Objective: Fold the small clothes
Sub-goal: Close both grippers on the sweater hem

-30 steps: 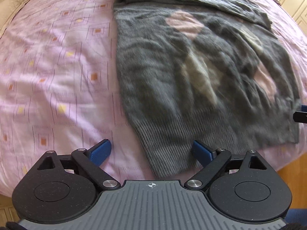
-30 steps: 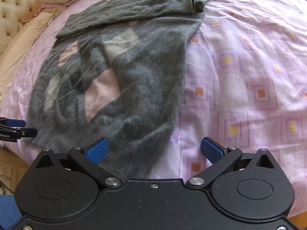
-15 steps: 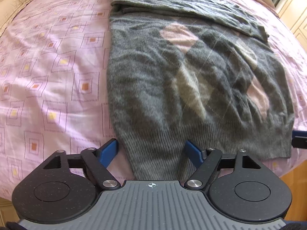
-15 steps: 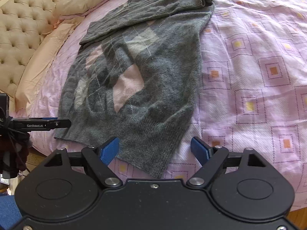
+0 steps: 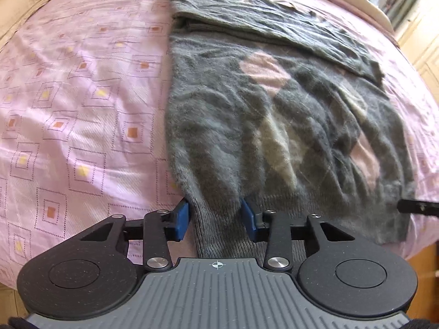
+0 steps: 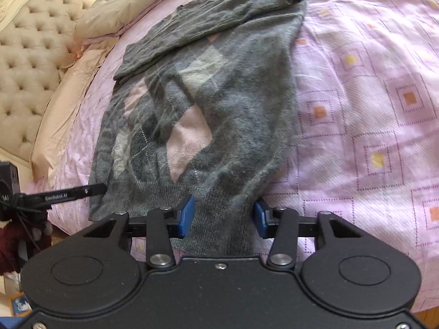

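A grey knitted sweater (image 5: 247, 109) with pink and cream diamonds lies flat on the bed, its sleeves (image 5: 274, 27) folded across the far end. My left gripper (image 5: 215, 219) straddles the ribbed hem at the near left corner. Its jaws are half closed, and the blue pads (image 5: 181, 223) just touch the knit. In the right wrist view the sweater (image 6: 205, 109) runs away from my right gripper (image 6: 223, 216). That gripper straddles the other hem corner in the same way, still open. Each gripper's tip shows in the other's view, the right gripper (image 5: 417, 208) and the left gripper (image 6: 68, 194).
A pink bedspread (image 5: 82, 109) with square patterns covers the bed. The bed's near edge runs just under both grippers. A tufted cream headboard (image 6: 24, 68) and a beige pillow (image 6: 123, 8) lie left of the sweater in the right wrist view. Pale wooden cabinets (image 5: 422, 41) stand beyond the bed.
Both grippers have moved forward onto the hem corners. Their jaws have narrowed from wide open to about half, so the ribbed hem now sits between the pads.
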A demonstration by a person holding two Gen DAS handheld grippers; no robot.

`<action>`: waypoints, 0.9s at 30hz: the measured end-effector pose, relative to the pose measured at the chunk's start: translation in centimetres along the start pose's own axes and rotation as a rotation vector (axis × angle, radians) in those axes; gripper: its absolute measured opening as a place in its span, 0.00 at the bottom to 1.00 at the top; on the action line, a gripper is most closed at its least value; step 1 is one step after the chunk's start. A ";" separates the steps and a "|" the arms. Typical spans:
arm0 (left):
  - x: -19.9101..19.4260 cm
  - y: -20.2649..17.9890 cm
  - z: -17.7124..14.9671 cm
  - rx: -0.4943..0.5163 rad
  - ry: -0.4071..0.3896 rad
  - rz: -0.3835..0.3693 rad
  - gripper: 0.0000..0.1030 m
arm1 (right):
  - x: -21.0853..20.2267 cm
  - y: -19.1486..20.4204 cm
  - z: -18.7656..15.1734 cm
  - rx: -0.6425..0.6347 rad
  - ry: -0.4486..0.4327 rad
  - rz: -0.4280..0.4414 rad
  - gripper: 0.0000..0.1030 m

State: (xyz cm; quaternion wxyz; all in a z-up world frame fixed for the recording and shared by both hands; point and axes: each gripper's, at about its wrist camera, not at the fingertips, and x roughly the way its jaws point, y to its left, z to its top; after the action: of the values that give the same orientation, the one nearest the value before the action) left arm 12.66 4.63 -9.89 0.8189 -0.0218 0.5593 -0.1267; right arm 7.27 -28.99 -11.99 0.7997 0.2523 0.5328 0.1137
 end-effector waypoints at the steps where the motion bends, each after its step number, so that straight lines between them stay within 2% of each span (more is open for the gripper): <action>1: 0.0 -0.1 -0.2 0.012 0.005 -0.008 0.37 | 0.0 0.1 0.0 -0.001 0.002 -0.002 0.53; 5: -0.1 -0.3 -1.1 0.034 0.012 -0.028 0.37 | 0.1 0.3 -0.2 0.008 0.005 0.002 0.54; 11: -0.3 0.4 -1.2 -0.031 0.005 -0.056 0.33 | 0.1 0.0 -0.3 0.041 0.000 0.011 0.55; 13: -0.3 0.5 -1.2 -0.029 0.002 -0.058 0.28 | 0.1 0.0 -0.2 0.051 0.004 0.012 0.55; 14: -0.3 0.6 -1.2 -0.032 0.003 -0.060 0.17 | 0.1 0.0 -0.1 0.051 0.007 0.011 0.55; 15: -0.3 0.8 -1.1 -0.045 0.006 -0.071 0.08 | 0.1 0.1 0.0 0.051 0.012 0.007 0.53; 17: -0.5 1.2 -1.0 -0.071 0.000 -0.092 0.04 | 0.3 0.0 0.2 0.063 0.046 0.008 0.15; 22: -2.9 1.1 -0.1 -0.093 -0.055 -0.136 0.04 | -1.0 0.6 0.8 0.074 0.032 0.076 0.14; 27: -6.3 1.4 3.0 -0.133 -0.157 -0.184 0.04 | -4.1 1.8 3.1 0.086 -0.052 0.147 0.14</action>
State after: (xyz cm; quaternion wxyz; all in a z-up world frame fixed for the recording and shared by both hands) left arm 13.50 7.10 -3.27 0.8420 -0.1368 0.4962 -0.1618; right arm 8.57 -30.16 -6.81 0.7912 0.3277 0.4963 0.1428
